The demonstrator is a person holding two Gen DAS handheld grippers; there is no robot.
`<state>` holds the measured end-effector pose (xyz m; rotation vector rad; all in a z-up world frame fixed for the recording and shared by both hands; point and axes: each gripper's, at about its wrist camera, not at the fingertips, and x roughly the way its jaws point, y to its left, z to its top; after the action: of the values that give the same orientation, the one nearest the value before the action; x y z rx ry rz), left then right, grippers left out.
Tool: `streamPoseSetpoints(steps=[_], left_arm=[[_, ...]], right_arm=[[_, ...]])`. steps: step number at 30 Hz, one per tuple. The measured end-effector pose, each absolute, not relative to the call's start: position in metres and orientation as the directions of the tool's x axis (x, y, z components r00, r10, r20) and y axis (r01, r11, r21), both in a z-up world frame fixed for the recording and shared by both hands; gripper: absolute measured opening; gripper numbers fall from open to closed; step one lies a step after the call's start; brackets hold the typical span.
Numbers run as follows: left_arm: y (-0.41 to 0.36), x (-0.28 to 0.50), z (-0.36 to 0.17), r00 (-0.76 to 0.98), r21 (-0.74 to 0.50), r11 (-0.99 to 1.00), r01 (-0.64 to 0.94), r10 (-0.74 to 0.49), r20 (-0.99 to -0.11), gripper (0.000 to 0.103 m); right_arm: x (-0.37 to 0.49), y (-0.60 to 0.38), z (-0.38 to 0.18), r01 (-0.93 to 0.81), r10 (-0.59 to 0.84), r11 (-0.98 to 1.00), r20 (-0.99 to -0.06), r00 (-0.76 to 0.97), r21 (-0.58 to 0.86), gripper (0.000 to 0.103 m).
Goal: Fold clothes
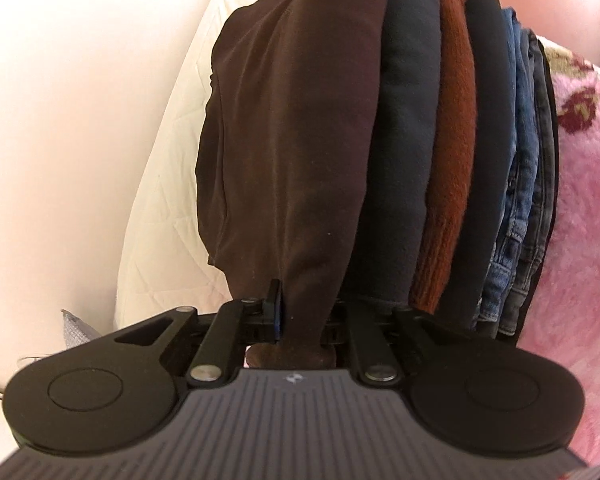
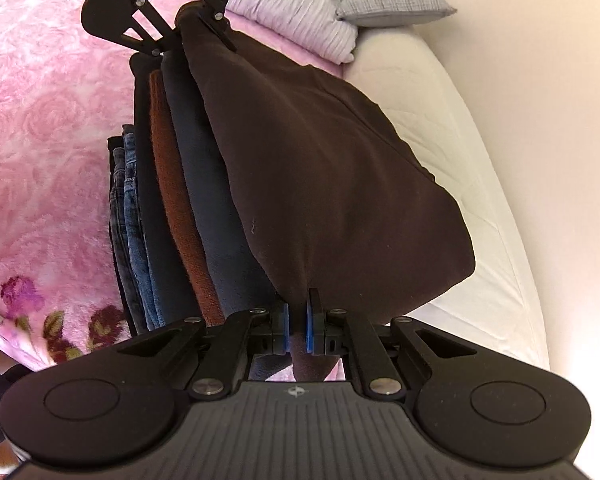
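Pink plush blanket point(image 2: 40, 160), deep pile with a rose pattern, covers the bed; a white quilted mattress edge point(image 2: 440, 128) shows beyond it against a pale wall.

Right gripper point(image 2: 298, 326): matte black linkage, blue pads, clenched on one edge of the brown garment point(image 2: 320, 168).

Left gripper point(image 1: 300, 316): same build, one blue-edged pad visible, clamped on the opposite edge of the brown garment point(image 1: 284, 128); also seen from the right wrist view at the garment's far end point(image 2: 192, 20).

Brown garment: smooth, soft knit, folded into a rounded slab, lying as the outermost layer of the stack.

Stack, listed outward from the brown garment toward the blanket:
- dark navy fleece piece point(image 1: 412, 120), matte, thick;
- rust ribbed knit point(image 1: 452, 160), coarse;
- second dark smooth piece point(image 1: 488, 120);
- blue denim items point(image 1: 516, 184), stitched seams visible, thin folded edges.

Beyond the stack: a crinkled lilac bedcover point(image 2: 296, 4) and a grey checked pillow point(image 2: 392, 2), near the mattress edge.
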<state>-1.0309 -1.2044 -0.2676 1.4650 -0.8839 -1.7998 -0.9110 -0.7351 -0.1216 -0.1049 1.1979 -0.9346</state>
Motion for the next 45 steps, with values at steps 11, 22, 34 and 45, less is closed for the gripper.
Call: streamPoseSetpoints(steps=[11,22,34,45], left_arm=[[-1.179,-1.005,-0.220,-0.034,0.641,-0.553,0.533,-0.770,-0.637,0.038],[-1.162,-0.937,-0.162,-0.108,0.107,-0.277,0.955,-0.659,-0.745,0.081],[-1.080,-0.925,-0.118,-0.168,-0.052,-0.201,0.978,-0.614,-0.771,0.102],[-1.030,-0.953,-0.097,-0.137,-0.066,-0.142,0.988,-0.579,-0.804,0.102]], right_arm=[[-0.906,-0.744,-0.124,0.619,-0.632,0.614,-0.775,0.014,-0.490,0.055],[-0.895,-0.700,-0.081,0.976,-0.572,0.188,-0.820,0.016,-0.112,0.088],[-0.869,-0.604,-0.066,0.974,-0.545,-0.139,-0.835,0.076,0.179,0.088],[-0.870,-0.587,-0.047,0.973,-0.578,-0.116,-0.810,0.098,0.201,0.088]])
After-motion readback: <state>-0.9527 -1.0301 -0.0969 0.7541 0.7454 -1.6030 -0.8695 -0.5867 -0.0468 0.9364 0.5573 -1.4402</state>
